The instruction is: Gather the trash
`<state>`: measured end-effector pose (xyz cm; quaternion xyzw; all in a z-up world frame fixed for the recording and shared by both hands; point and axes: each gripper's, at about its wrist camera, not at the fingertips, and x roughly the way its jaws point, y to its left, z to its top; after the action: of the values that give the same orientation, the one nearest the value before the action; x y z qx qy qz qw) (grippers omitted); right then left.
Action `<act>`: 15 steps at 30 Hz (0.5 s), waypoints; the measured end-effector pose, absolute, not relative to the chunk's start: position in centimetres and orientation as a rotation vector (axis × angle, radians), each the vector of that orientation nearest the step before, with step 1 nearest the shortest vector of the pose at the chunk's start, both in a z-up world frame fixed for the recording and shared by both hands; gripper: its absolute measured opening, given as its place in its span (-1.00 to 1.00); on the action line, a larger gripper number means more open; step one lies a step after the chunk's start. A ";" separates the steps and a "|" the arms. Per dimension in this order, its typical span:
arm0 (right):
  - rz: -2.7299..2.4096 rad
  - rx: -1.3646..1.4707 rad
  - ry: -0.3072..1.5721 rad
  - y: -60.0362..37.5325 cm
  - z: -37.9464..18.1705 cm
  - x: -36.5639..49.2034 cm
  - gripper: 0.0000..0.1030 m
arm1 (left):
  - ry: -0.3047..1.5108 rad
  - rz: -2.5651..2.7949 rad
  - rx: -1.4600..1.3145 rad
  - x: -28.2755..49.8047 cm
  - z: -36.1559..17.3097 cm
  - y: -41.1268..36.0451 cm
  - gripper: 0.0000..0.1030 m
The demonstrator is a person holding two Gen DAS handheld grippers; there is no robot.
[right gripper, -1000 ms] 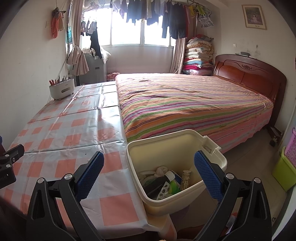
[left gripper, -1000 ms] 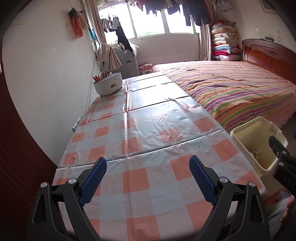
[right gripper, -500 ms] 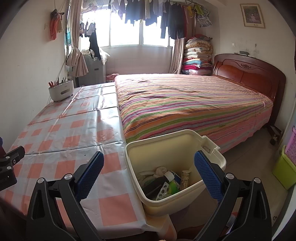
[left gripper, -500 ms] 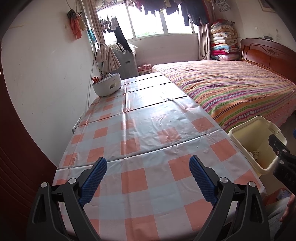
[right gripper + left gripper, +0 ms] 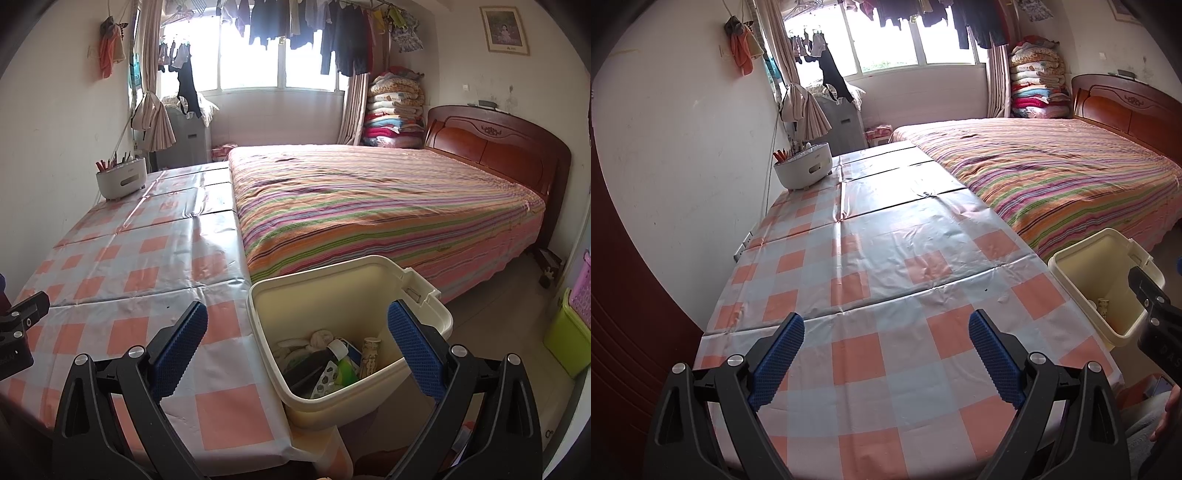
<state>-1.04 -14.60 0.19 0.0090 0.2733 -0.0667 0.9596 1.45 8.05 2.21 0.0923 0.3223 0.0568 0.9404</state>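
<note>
A cream plastic bin (image 5: 424, 317) stands beside the table's right edge, with trash inside: a crumpled tissue (image 5: 321, 338), a dark bottle (image 5: 314, 363), a blister pack (image 5: 325, 380) and a paper tube (image 5: 369, 354). It also shows in the left wrist view (image 5: 1071, 273). My right gripper (image 5: 297, 345) is open and empty, held above the bin's near side. My left gripper (image 5: 886, 352) is open and empty above the near end of the checked tablecloth (image 5: 886, 280). The right gripper's body (image 5: 1156, 317) shows at the left wrist view's right edge.
A white caddy (image 5: 803, 170) with pens stands at the table's far left by the wall. A striped bed (image 5: 388, 206) runs along the table's right side. A green crate (image 5: 565, 332) sits on the floor at far right.
Both views have shifted only slightly. The bin sits a little lower and closer in the right wrist view. Both grippers stay open and empty.
</note>
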 end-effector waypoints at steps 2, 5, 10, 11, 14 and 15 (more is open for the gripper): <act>-0.134 0.020 0.552 -14.5 0.2 -1.1 0.87 | 0.661 0.116 0.189 1.5 2.2 8.1 0.71; -0.134 0.016 0.556 -14.5 0.1 -1.1 0.87 | 0.662 0.117 0.189 1.6 2.1 8.2 0.71; -0.135 0.017 0.557 -14.5 0.0 -1.1 0.87 | 0.665 0.117 0.185 1.7 2.0 8.4 0.71; -0.134 0.017 0.556 -14.5 0.0 -1.1 0.87 | 0.665 0.117 0.185 1.7 2.0 8.4 0.71; -0.135 0.014 0.560 -14.4 -0.1 -1.0 0.87 | 0.666 0.121 0.181 1.7 2.0 8.5 0.71; -0.134 0.014 0.560 -14.4 -0.1 -1.0 0.87 | 0.667 0.121 0.180 1.7 2.0 8.6 0.71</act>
<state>-0.96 -14.36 -0.12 0.0071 0.2761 -0.0660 0.9588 1.71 8.58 1.96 0.0881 0.3269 0.0593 0.9391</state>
